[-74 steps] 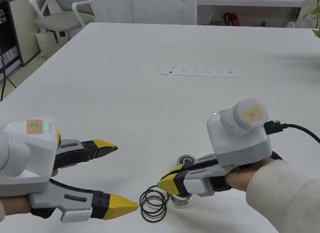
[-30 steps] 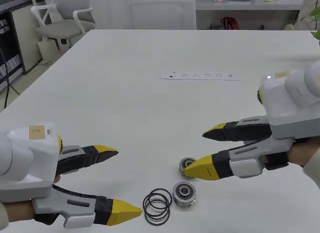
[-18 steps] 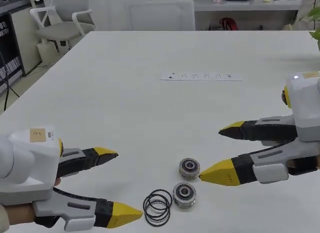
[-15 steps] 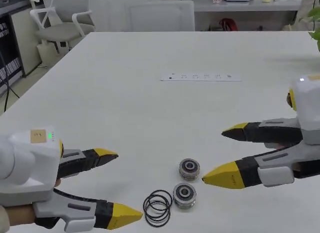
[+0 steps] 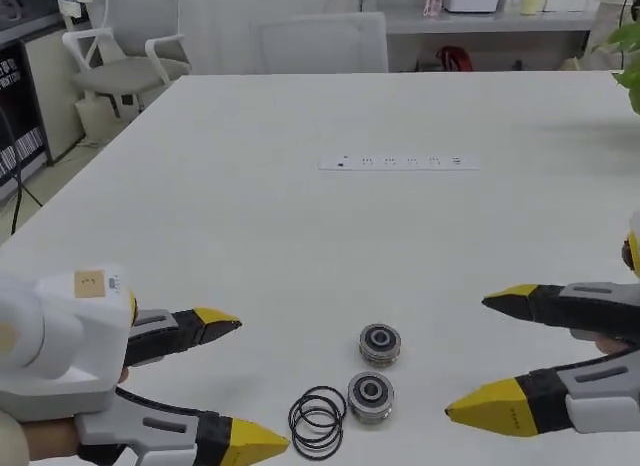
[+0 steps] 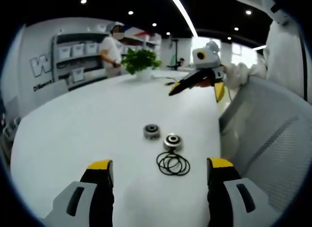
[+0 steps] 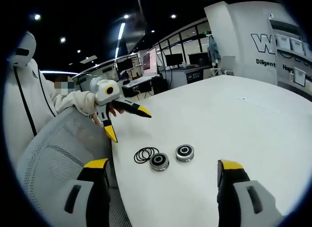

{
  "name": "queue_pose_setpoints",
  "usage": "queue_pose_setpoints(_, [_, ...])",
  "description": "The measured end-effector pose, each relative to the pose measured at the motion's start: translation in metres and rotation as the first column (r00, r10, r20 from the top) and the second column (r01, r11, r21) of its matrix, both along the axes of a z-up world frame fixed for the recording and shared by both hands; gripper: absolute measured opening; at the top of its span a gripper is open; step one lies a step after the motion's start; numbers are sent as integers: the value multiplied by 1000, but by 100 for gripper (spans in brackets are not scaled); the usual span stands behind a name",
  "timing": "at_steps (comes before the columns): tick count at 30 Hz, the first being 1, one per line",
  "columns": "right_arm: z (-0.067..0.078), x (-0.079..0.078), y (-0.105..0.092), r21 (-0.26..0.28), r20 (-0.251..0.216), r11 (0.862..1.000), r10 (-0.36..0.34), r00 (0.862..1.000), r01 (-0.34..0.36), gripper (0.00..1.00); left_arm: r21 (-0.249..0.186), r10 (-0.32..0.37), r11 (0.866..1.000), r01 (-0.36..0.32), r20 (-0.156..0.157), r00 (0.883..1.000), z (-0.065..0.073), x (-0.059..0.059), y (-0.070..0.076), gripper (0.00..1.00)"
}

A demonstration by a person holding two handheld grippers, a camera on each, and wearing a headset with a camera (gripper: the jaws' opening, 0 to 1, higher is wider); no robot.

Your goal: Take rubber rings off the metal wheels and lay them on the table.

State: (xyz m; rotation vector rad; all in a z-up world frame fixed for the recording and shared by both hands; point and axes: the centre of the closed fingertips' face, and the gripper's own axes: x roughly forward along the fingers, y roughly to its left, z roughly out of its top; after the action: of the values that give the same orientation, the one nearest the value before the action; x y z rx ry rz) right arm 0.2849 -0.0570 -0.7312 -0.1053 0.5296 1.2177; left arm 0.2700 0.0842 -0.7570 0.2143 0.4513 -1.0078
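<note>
**Head view.** The rubber rings (image 5: 318, 422) lie in a loose pile of thin black loops, overlapping and flat on the white worktop (image 5: 300, 236), which is where the task wants them. The nearer wheel (image 5: 371, 396) sits just right of the pile, and the farther wheel (image 5: 380, 343) is just beyond that one. The left hand-held gripper (image 5: 245, 384) hovers just left of the pile with its jaws spread and nothing between them. The right hand-held gripper (image 5: 475, 356) hangs well to the right of the pile, equally wide and empty. I take it both are held clear because little seems left to strip.

**Left gripper view.** The pile lies just ahead, between this gripper's own yellow tips, with both wheels close behind it. The wheels look like silver discs with dark hubs. Their rims look bare, though the grooves are too small to be sure.

**Right gripper view.** The pile lies beside the two wheels, apart from both spread jaws.
</note>
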Motion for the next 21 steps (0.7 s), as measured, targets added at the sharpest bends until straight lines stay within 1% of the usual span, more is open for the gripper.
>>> queue_pose_setpoints(3, [-8,-3,-3,0,-18,1000,-6,1000,6,87,0,-10,1000,10,-2,1000,-1,-1,-2,80])
queue_pose_setpoints(5, [-14,-4,-4,-2,-36,1000,-13,999,13,88,8,-19,1000,19,-5,1000,-2,-2,-3,80])
queue_pose_setpoints(9, [-21,-9,-4,-4,-50,1000,-9,999,8,88,25,-26,999,26,-5,1000,-4,-4,-4,80])
queue_pose_setpoints(14, [-33,-20,-3,-29,-79,999,14,997,-16,88,27,-31,999,32,-15,999,-6,-6,-6,79])
queue_pose_setpoints(19, [-40,-26,-3,-48,-88,998,23,996,-27,88,23,-39,999,39,-25,999,-10,-7,-8,79])
queue_pose_setpoints(21, [-45,-30,-2,-67,-95,997,40,995,-46,88,18,-37,999,37,-29,999,-10,-7,-8,79])
